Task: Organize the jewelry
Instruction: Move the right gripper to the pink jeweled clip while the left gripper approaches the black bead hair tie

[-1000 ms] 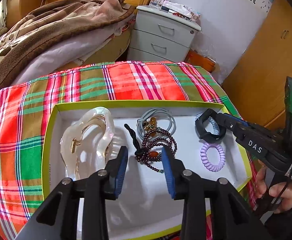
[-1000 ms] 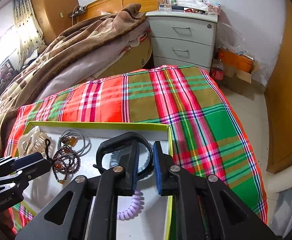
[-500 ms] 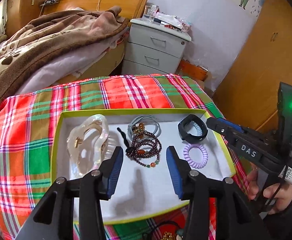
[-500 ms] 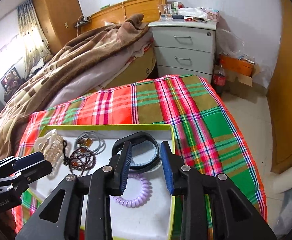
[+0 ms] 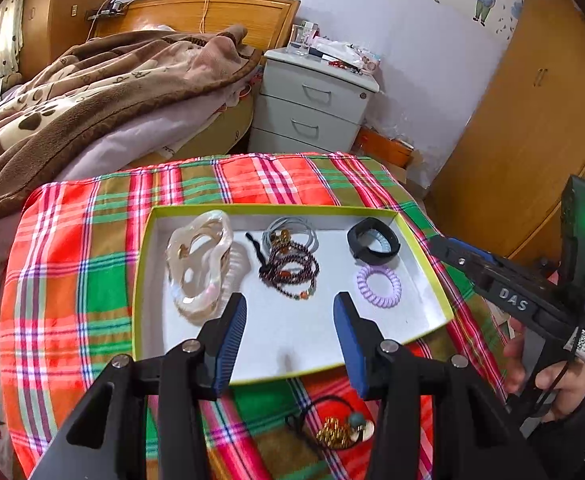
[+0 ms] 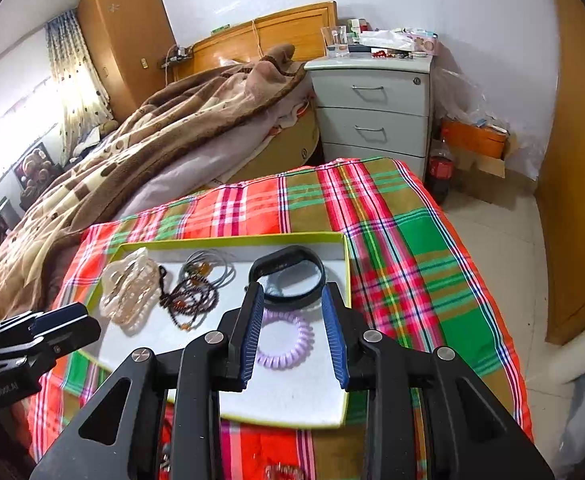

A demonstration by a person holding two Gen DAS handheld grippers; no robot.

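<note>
A white box with a yellow-green rim [image 5: 142, 264] [image 6: 346, 264] lies on the plaid cloth. In it are a pearly hair claw [image 5: 198, 260] [image 6: 128, 292], a dark bead bracelet [image 5: 290, 270] [image 6: 190, 300] over grey hair ties [image 5: 292, 228], a black wristband [image 5: 372, 242] [image 6: 288, 278] and a lilac spiral hair tie [image 5: 378, 286] [image 6: 286, 340]. My left gripper [image 5: 290, 312] is open and empty above the box's near half. My right gripper [image 6: 292, 308] is open and empty, above the lilac tie and wristband. A gold-bead piece on a black cord [image 5: 338, 430] lies on the cloth in front of the box.
The plaid cloth [image 5: 68, 280] covers a small table. A bed with a brown blanket [image 5: 92, 92] is behind left. A grey drawer unit [image 5: 312, 108] stands at the back. A wooden wardrobe [image 5: 532, 120] is on the right. A paper roll [image 6: 580, 352] lies on the floor.
Both grippers have pulled back and up from the box. The right gripper let go of the black wristband and opened wider. The gold-bead piece on the cloth has come into view.
</note>
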